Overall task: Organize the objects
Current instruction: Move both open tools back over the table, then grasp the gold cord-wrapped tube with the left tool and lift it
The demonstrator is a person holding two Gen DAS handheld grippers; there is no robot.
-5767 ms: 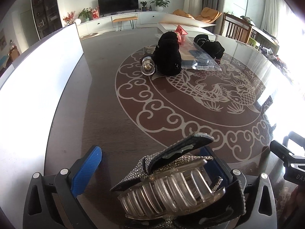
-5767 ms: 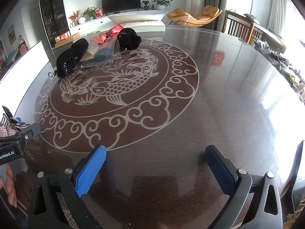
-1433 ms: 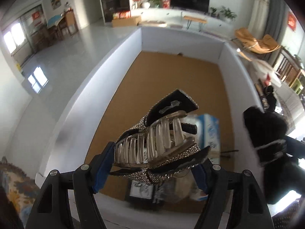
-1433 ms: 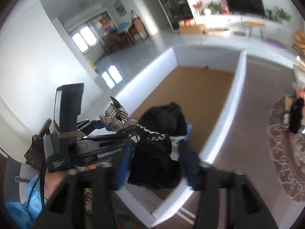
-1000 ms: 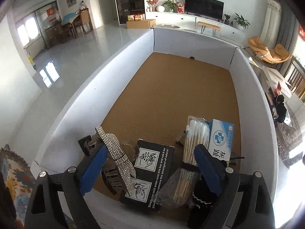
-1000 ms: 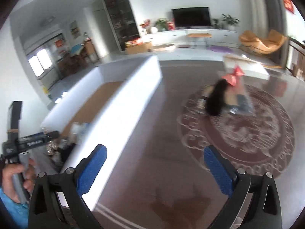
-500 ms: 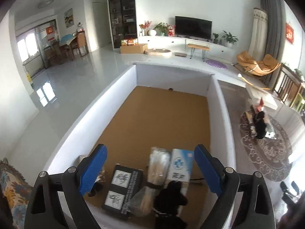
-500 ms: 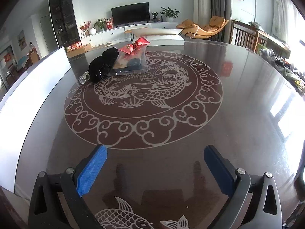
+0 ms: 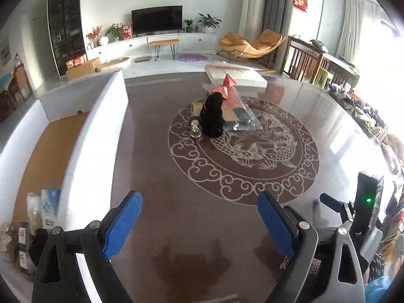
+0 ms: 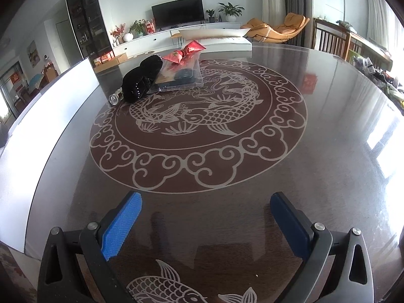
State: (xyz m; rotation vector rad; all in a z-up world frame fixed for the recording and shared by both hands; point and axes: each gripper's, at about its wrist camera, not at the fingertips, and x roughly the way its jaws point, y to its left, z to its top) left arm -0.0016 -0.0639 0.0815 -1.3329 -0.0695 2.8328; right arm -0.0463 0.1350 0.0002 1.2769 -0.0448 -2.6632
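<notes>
A black fuzzy item (image 9: 212, 116) lies on the dark round table (image 9: 156, 166), next to a small glass bottle (image 9: 196, 130), a clear plastic bag of goods (image 9: 240, 116) and a red packet (image 9: 224, 87). The same group shows in the right wrist view: black item (image 10: 141, 79), bottle (image 10: 115, 98), bag (image 10: 180, 74), red packet (image 10: 185, 50). My left gripper (image 9: 199, 221) is open and empty over the table's near part. My right gripper (image 10: 205, 224) is open and empty, also near the front edge. A white-walled box (image 9: 93, 136) at the left holds stored items (image 9: 38, 217).
The right gripper's body (image 9: 358, 214) shows at the left wrist view's right edge. The box wall (image 10: 38, 126) runs along the table's left side. Wooden chairs (image 9: 303, 63) and clutter (image 9: 366, 116) stand beyond the table's far right.
My left gripper let go of the rhinestone hair claw into the box and swung back over the table. My right gripper dropped the black fuzzy item in the box and returned to the table.
</notes>
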